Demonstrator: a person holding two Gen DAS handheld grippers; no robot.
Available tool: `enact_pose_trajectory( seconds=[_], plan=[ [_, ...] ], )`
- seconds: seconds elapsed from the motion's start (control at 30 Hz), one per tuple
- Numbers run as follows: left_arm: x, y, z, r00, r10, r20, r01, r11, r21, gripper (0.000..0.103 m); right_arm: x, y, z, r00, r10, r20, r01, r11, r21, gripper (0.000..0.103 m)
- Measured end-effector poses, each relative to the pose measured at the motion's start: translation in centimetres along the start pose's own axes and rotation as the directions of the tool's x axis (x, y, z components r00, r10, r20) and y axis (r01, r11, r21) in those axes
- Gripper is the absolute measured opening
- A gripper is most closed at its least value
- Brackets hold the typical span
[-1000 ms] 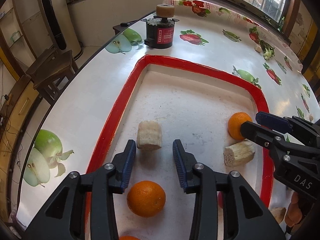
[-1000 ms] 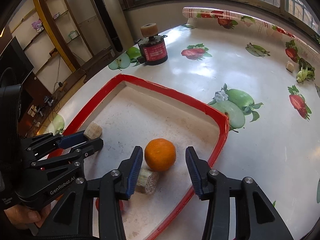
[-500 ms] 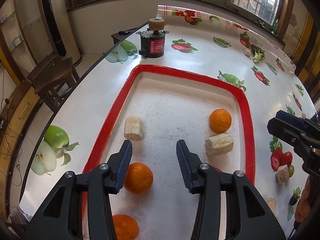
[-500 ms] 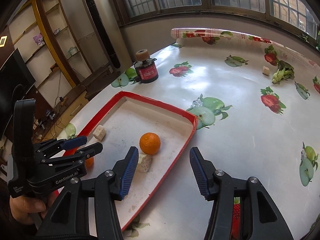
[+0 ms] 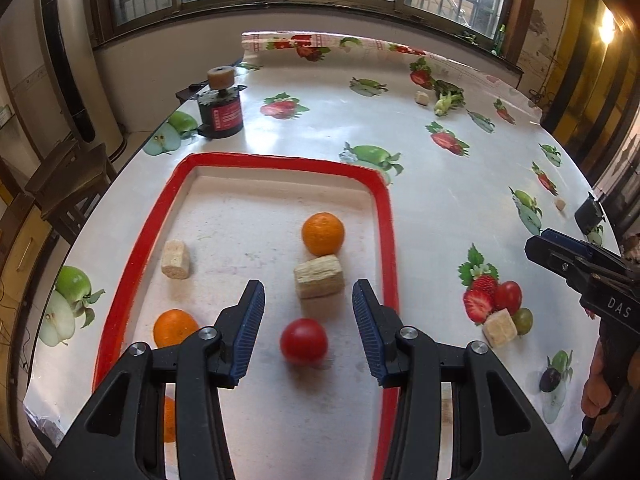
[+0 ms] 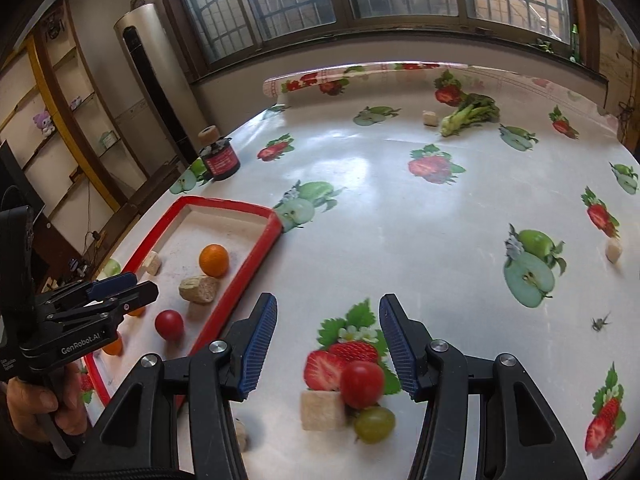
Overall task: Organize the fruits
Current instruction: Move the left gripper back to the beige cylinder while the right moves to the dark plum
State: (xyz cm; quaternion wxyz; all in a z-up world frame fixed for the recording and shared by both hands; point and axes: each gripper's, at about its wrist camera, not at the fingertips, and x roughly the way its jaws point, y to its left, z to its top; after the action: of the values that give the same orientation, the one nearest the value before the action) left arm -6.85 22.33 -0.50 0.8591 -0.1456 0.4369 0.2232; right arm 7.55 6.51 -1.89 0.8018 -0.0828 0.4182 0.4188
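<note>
Where the red-rimmed tray (image 5: 384,216) sits at the near left of the desk (image 6: 400,208): holds two oranges (image 5: 323,233) plainly seen, a third half hidden under the left hand-held gripper (image 5: 308,328), two pale cut chunks (image 5: 319,276), and a red round fruit (image 5: 303,341) lying below that gripper's parted, empty jaws. Outside the tray, under the right hand-held gripper (image 6: 328,344), likewise open and holding nothing: a second red fruit (image 6: 361,384) touching a pale cube (image 6: 322,410) and a green grape (image 6: 374,424). Farther off on the fruit-printed cloth: a black jar with red label (image 6: 220,158), topped with a tan roll, near the tray's far corner; leafy greens (image 6: 472,114) and a small cube by the far edge; another small cube (image 6: 614,249) alone at right. Nothing between either gripper and the fruit beneath it.
</note>
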Motion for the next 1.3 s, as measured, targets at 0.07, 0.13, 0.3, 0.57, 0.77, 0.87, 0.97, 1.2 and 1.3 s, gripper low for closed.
enact_pose_trajectory(
  seconds=[0.07, 0.13, 0.3, 0.57, 0.77, 0.87, 0.97, 1.2, 1.3],
  plan=[
    [-0.2, -0.9, -0.1, 1.000, -0.008, 0.000, 0.008, 1.000, 0.014, 0.044, -0.7, -1.4, -0.4, 1.000, -0.018, 0.004, 0.018, 1.000, 0.023, 0.055],
    [-0.5, -1.7, -0.2, 1.000, -0.023, 0.002, 0.023, 0.999, 0.026, 0.044, -1.3, -2.6, -0.9, 0.999, -0.033, 0.007, 0.032, 0.999, 0.042, 0.055],
    [-0.9, -3.7, -0.6, 0.999, -0.049, -0.003, 0.049, 0.997, 0.060, 0.044, -2.6, -5.0, -2.0, 0.998, -0.065, 0.012, 0.064, 0.995, 0.080, 0.056],
    [-2.0, -6.3, -1.6, 0.996, -0.091, -0.001, 0.091, 0.990, 0.111, 0.044, -4.4, -8.5, -3.8, 0.993, -0.113, 0.019, 0.110, 0.984, 0.139, 0.056],
    [-2.5, -7.2, -2.6, 0.994, -0.107, -0.003, 0.106, 0.985, 0.132, 0.053, -5.7, -11.3, -4.5, 0.986, -0.163, 0.025, 0.156, 0.972, 0.178, 0.056],
    [-2.9, -7.5, -3.2, 0.993, -0.114, -0.005, 0.114, 0.983, 0.146, 0.053, -6.6, -12.5, -4.9, 0.983, -0.179, 0.033, 0.170, 0.967, 0.192, 0.056],
    [-3.1, -7.7, -3.7, 0.992, -0.129, -0.012, 0.129, 0.980, 0.152, 0.053, -7.4, -13.7, -5.4, 0.979, -0.202, 0.037, 0.191, 0.959, 0.208, 0.056],
    [-3.5, -7.7, -4.9, 0.987, -0.158, -0.029, 0.160, 0.973, 0.164, 0.053, -9.1, -16.9, -6.7, 0.966, -0.255, 0.042, 0.235, 0.935, 0.266, 0.056],
    [-3.5, -7.8, -5.6, 0.984, -0.174, -0.043, 0.179, 0.968, 0.178, 0.053, -9.5, -17.6, -6.8, 0.963, -0.265, 0.046, 0.242, 0.929, 0.279, 0.056]
  ],
)
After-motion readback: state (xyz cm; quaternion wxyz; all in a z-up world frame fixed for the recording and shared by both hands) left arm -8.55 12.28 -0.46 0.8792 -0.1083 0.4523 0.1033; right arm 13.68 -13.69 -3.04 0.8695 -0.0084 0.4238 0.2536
